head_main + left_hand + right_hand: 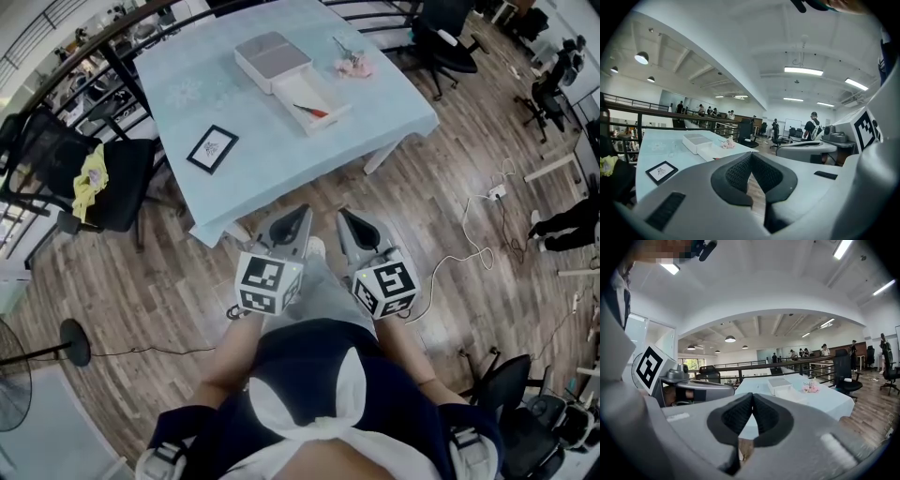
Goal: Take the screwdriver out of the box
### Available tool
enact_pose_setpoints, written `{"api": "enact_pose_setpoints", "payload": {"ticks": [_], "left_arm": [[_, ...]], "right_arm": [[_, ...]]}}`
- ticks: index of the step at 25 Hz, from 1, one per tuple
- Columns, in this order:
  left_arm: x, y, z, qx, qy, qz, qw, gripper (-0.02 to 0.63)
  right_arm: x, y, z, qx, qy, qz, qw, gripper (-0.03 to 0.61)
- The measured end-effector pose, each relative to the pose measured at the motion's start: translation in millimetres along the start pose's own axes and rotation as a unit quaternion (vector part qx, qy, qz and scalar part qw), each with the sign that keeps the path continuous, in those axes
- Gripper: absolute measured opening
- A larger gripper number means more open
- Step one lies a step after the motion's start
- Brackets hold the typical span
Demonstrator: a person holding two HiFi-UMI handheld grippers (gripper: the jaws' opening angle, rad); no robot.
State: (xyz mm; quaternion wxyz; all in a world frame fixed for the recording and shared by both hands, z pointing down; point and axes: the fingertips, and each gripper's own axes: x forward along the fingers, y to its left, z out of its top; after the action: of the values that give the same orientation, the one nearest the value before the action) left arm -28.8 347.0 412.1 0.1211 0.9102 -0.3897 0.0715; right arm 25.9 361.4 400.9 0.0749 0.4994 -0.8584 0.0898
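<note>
Held side by side short of the tabletop (262, 141), left gripper (298, 217) and right gripper (347, 217), jaws pressed together, empty, seemingly pre-approach; at 12 o'clock, screwdriver (312, 111) inside open box (302, 92).

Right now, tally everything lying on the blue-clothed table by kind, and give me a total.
White box, its tray open: 1
Red screwdriver, in that tray: 1
Black-framed card: 1
Pink bundle: 1
Total: 4
</note>
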Motion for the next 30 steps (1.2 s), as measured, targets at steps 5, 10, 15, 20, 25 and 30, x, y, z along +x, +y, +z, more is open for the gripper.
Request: {"api": "enact_pose_setpoints", "payload": {"ticks": [5, 10, 15, 20, 25, 30], "left_arm": [[29.4, 20.0, 8.3, -0.006, 0.004, 0.007, 0.9999, 0.017], [69.1, 35.0, 16.3, -0.01, 0.014, 0.008, 0.9998, 0.017], [107.2, 54.4, 28.2, -0.007, 0.018, 0.013, 0.9997, 0.017], [147.4, 75.9, 41.2, -0.004, 0.021, 0.021, 0.9996, 0.017], [184.0, 97.0, 54.2, 0.002, 0.023, 0.034, 0.9992, 0.017], [215.4, 110.8, 63.6, 0.001, 0.023, 0.05, 0.9985, 0.017]], "right_arm": [[27.7, -22.6, 9.3, -0.004, 0.002, 0.009, 1.0, -0.002], [54.5, -58.9, 16.2, -0.004, 0.011, 0.007, 1.0, -0.002], [80.9, -98.6, 28.9, -0.007, 0.007, -0.001, 1.0, -0.002], [111.6, -135.9, 42.5, -0.011, 0.002, 0.002, 1.0, -0.002], [139.7, -169.0, 51.2, -0.013, 0.002, 0.011, 1.0, 0.0], [163.5, -201.5, 56.4, -0.019, 0.006, 0.022, 1.0, 0.0]]}}
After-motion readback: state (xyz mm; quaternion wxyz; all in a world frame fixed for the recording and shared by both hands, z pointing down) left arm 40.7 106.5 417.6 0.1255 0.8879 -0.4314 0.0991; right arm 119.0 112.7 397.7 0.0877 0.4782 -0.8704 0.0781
